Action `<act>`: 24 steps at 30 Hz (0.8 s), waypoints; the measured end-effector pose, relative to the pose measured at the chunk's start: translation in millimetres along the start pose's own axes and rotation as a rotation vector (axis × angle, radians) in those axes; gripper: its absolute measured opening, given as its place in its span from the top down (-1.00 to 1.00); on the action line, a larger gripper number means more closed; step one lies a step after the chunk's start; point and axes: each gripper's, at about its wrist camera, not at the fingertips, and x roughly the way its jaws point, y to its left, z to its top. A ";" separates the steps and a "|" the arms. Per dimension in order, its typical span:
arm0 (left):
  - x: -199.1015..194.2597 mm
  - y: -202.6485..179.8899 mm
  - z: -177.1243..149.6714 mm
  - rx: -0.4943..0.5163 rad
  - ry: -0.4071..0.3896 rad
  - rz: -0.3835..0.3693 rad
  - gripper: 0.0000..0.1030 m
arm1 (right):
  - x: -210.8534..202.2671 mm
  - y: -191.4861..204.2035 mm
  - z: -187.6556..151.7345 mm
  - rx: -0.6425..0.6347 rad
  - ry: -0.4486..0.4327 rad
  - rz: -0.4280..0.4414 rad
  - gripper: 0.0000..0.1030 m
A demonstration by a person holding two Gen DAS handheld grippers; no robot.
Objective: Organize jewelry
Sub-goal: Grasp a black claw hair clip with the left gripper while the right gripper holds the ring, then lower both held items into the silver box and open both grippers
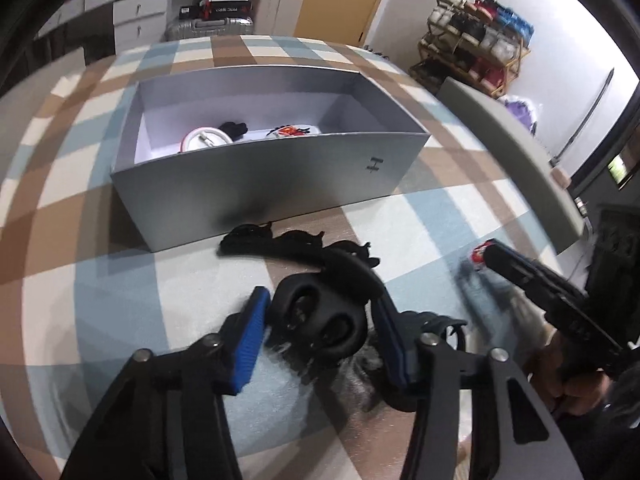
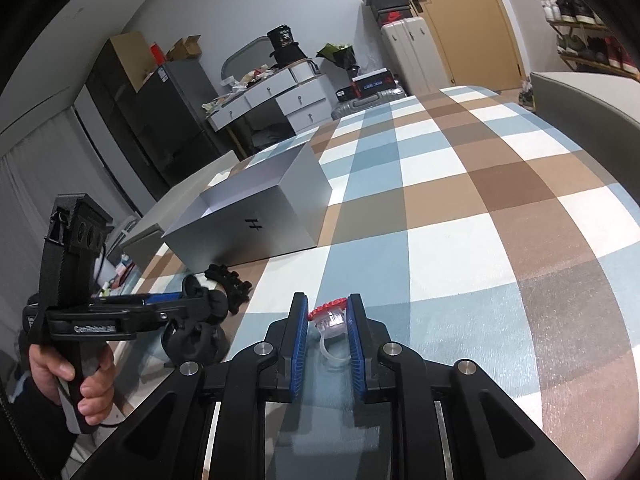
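Checked cloth (image 2: 460,208) — blue, brown, white, silver box (image 1: 256,184)

One grey box (image 1: 256,184), two grippers.

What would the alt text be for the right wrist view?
The right gripper holds a clear plastic ring with a red top between its blue-padded jaws above a checked blue, brown and white cloth. To the left, a hand holds the left gripper at a pile of black hair accessories before an open silver box.
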 end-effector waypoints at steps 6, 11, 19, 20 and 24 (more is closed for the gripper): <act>-3.0 1.0 -2.8 -0.006 -0.013 0.040 0.16 | -3.2 5.4 -1.6 -0.021 -0.019 0.010 0.61; -14.6 -8.0 -4.2 0.027 -0.048 0.079 0.16 | -3.1 8.6 -6.6 -0.076 -0.041 0.021 0.61; -33.8 -9.4 -5.3 0.051 -0.111 0.154 0.16 | -9.7 15.9 -5.7 -0.087 -0.066 0.021 0.62; -37.1 -9.2 -5.2 0.053 -0.120 0.160 0.16 | -10.7 18.5 -5.1 -0.092 -0.068 0.023 0.62; -50.3 -10.7 -4.1 0.066 -0.164 0.167 0.16 | -11.8 32.9 -1.9 -0.129 -0.076 0.017 0.62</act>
